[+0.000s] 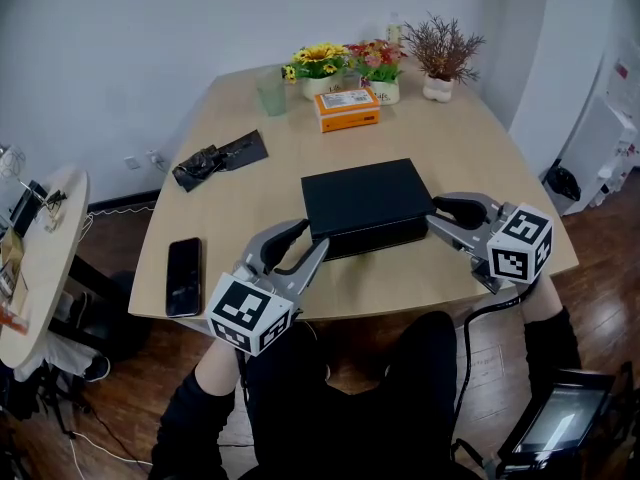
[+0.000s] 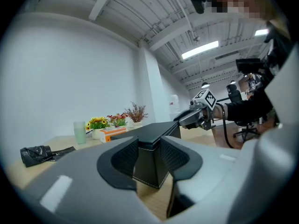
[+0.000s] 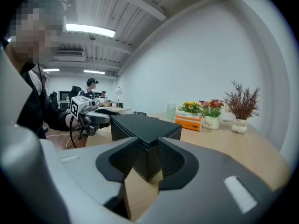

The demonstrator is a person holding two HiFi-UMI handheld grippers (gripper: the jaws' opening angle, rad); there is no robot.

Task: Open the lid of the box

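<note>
A flat black box (image 1: 365,203) with its lid down lies on the wooden table (image 1: 470,138), near the front edge. My left gripper (image 1: 312,236) straddles the box's front left corner. In the left gripper view (image 2: 149,146) the pads (image 2: 126,158) sit against both sides of that corner of the box (image 2: 154,130). My right gripper (image 1: 436,215) straddles the front right corner. In the right gripper view (image 3: 148,146) its pads (image 3: 170,160) lie against the corner of the box (image 3: 140,122). Each gripper shows in the other's view, the right (image 2: 187,118) and the left (image 3: 100,118).
A black phone (image 1: 183,276) lies at the table's front left, with a crumpled black bag (image 1: 215,160) behind it. At the far end stand an orange carton (image 1: 347,108), a green cup (image 1: 271,93), flower pots (image 1: 320,68) and a dried plant (image 1: 440,53). A round side table (image 1: 40,258) stands at the left.
</note>
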